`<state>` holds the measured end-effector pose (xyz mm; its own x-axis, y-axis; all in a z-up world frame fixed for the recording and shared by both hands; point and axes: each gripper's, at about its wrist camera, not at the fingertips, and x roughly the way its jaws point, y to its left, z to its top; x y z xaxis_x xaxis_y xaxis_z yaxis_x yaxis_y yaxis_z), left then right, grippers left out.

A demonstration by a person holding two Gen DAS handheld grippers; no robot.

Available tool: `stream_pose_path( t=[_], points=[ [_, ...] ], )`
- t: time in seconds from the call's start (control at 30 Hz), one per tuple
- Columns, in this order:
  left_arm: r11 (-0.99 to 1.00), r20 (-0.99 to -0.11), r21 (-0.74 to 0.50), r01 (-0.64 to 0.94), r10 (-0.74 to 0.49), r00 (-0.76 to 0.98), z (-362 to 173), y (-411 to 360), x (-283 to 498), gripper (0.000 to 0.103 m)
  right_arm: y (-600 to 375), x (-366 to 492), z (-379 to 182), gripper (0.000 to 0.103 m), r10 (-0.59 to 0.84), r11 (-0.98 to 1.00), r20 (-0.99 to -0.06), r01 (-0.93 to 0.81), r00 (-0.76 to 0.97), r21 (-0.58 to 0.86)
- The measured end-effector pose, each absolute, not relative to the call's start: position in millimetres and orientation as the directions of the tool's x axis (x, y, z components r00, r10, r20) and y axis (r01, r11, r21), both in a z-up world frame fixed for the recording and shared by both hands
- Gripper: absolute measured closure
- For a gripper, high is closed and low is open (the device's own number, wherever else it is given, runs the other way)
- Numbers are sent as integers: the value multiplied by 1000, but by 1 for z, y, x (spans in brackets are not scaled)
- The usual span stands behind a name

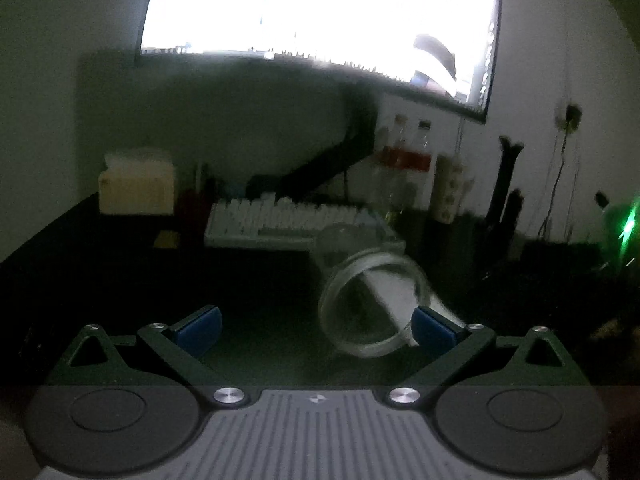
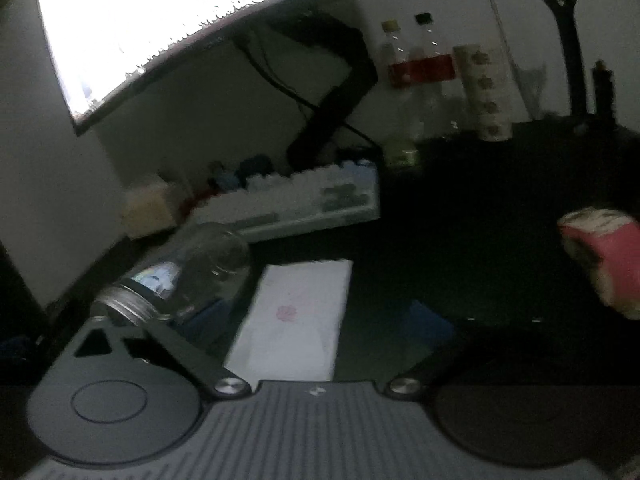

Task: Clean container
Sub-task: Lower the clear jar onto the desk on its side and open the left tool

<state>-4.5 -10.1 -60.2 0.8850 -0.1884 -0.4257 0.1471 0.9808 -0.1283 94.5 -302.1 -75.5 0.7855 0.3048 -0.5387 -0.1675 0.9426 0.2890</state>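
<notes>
Left wrist view: left gripper (image 1: 316,330), jaws spread wide and empty; glass jar (image 1: 370,304) lies tipped on the dark desk (image 1: 120,280), mouth toward the camera, beside the right blue pad.

Right wrist view: right gripper (image 2: 320,328), jaws spread over a white tissue pack (image 2: 296,316); the jar (image 2: 180,276) lies at left, before the keyboard (image 2: 312,204).

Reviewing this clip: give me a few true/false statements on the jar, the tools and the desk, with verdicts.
1. The glass jar lies on its side. True.
2. The left tool is clamped on the jar. False: its pads are spread wide, with nothing gripped.
3. A white packet lies on the desk beside the jar. True.
4. The monitor is switched off. False: its screen glows bright.
5. A keyboard sits behind the jar. True.
</notes>
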Motion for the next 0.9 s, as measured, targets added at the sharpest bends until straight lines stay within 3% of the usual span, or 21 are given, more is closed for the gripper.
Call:
stream_pose_path(
  t=[0.1,0.27,0.33,0.43,0.5,0.6,0.67,0.8,0.9],
  points=[
    [991,-484,-83,105,-132,865,-64,-16,3,0,-293,86,-65,0,211,974,-591,-117,779,193],
    [998,-604,-53,46,-69,794,-65,-28,21,0,-272,51,-46,0,228,974,-527,-180,819,140],
    [999,-638,-44,27,-49,768,-64,-34,25,0,-262,43,-37,0,200,980,-546,-170,813,105],
    [997,-648,69,-40,75,758,-59,-51,24,0,-252,35,-28,0,172,984,-528,-173,832,48],
    [983,-656,138,-117,179,733,-52,-61,25,0,-257,37,-23,0,200,980,-556,-169,807,108],
    [970,-650,235,-59,202,733,-40,-78,23,0,-272,43,-19,0,267,960,-600,-153,754,235],
    [978,-645,203,-52,173,744,-31,-82,19,0,-277,40,-15,0,281,956,-588,-170,758,238],
    [1000,-644,-5,-6,2,765,-16,-83,8,0,-282,26,-6,0,210,977,-564,-148,799,155],
    [994,-646,60,-95,111,755,-7,-98,2,0,-290,20,-3,0,237,970,-574,-161,784,182]
  ],
)
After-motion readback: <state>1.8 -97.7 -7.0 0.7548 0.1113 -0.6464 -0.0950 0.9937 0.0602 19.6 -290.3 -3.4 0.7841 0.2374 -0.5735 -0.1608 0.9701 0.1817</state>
